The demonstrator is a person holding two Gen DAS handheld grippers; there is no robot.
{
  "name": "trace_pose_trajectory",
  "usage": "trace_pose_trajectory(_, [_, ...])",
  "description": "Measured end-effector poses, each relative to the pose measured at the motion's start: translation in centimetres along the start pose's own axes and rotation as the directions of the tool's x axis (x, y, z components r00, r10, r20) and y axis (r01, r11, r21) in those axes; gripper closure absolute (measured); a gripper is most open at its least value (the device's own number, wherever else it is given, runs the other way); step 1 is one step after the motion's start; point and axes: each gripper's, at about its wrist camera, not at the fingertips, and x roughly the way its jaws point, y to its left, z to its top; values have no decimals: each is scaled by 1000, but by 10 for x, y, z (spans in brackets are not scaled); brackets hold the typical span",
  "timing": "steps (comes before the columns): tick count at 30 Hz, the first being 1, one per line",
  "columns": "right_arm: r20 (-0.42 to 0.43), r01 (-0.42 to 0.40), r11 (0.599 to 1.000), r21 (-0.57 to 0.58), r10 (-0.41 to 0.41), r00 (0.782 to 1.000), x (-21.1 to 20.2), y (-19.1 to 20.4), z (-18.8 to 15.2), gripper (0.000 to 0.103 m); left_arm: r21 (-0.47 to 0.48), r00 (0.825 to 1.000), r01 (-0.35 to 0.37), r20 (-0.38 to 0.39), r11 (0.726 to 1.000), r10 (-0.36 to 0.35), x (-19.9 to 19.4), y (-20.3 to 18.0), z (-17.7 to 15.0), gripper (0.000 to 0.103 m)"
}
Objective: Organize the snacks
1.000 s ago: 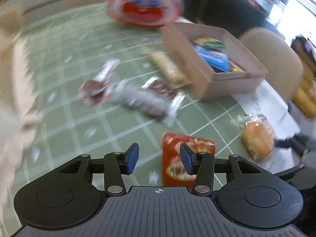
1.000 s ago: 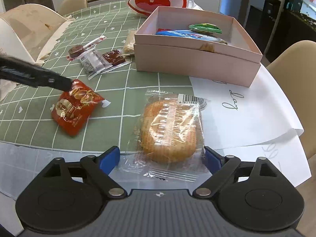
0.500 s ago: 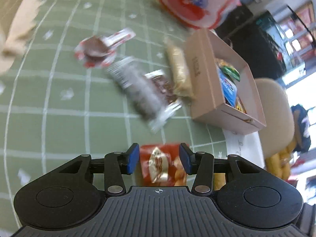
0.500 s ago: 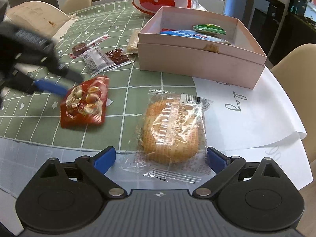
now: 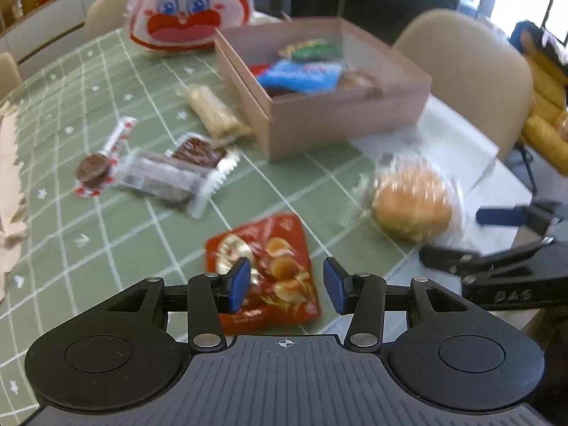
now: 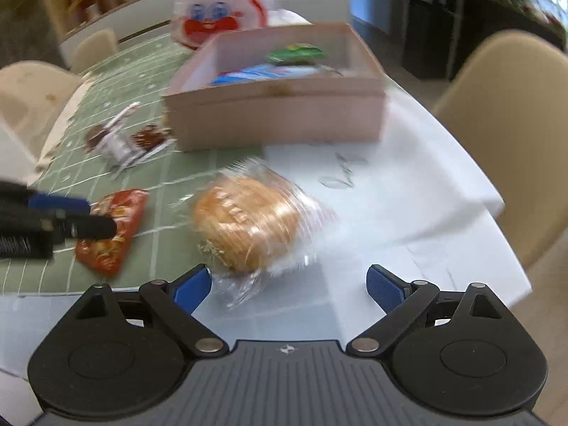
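Note:
A red snack packet (image 5: 269,259) lies on the green checked tablecloth between the open jaws of my left gripper (image 5: 287,285); it also shows in the right wrist view (image 6: 113,227). A wrapped bun (image 6: 248,220) lies just ahead of my open right gripper (image 6: 289,285), nearer its left finger; it shows in the left wrist view too (image 5: 411,202). The pink open box (image 5: 340,120) holds several packets. Chocolate bars (image 5: 177,174), a round chocolate snack (image 5: 94,174) and a pale wafer bar (image 5: 216,113) lie left of the box.
A rabbit-faced bag (image 5: 188,7) stands behind the box. White paper (image 6: 408,184) covers the table's right part by the edge. Beige chairs (image 6: 514,124) stand around the table. A crumpled beige cloth (image 5: 9,177) lies at the far left.
My left gripper has swung back level and opened wider over the red packet. My right gripper has shifted right, so the bun now sits toward its left finger.

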Motion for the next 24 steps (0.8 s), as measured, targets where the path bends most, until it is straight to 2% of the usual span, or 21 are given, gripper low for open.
trace_pose_trajectory(1, [2,1,1000,-2,-1,1000,-1,-1,-2,8,20,1000,-5,11,1000,5,0,-4,-2,48])
trace_pose_trajectory(3, [8,5,1000,-16,-5,1000,-1,-1,-5,8,56,1000,1,14,998,-1,1,-9,-4,38])
trace_pose_trajectory(5, [14,18,999,-43,-17,1000,-1,3,-8,8,44,999,47,13,998,-48,2,-5,-3,31])
trace_pose_trajectory(8, [25,46,995,-91,-44,999,0,10,-13,8,-14,998,54,27,998,-54,-3,4,-5,37])
trace_pose_trajectory(10, [39,61,992,-110,-57,998,1,14,-15,7,-29,999,-5,44,1000,7,-4,8,-8,37])
trace_pose_trajectory(12, [43,61,992,-108,-56,997,2,14,-15,5,-58,999,-42,19,997,43,0,16,-11,33])
trace_pose_trajectory(13, [44,61,992,-106,-56,997,2,14,-15,5,-84,999,-40,20,996,42,2,20,-12,31])
trace_pose_trajectory(15, [46,61,992,-108,-56,997,3,15,-15,4,-122,999,-36,6,992,37,4,28,-11,33])
trace_pose_trajectory(17, [52,60,992,-110,-55,997,3,15,-17,3,-160,1000,-2,-18,987,-1,10,33,-13,31])
trace_pose_trajectory(24, [65,60,992,-109,-53,997,3,17,-20,0,-132,1000,-2,3,991,2,12,30,-14,30])
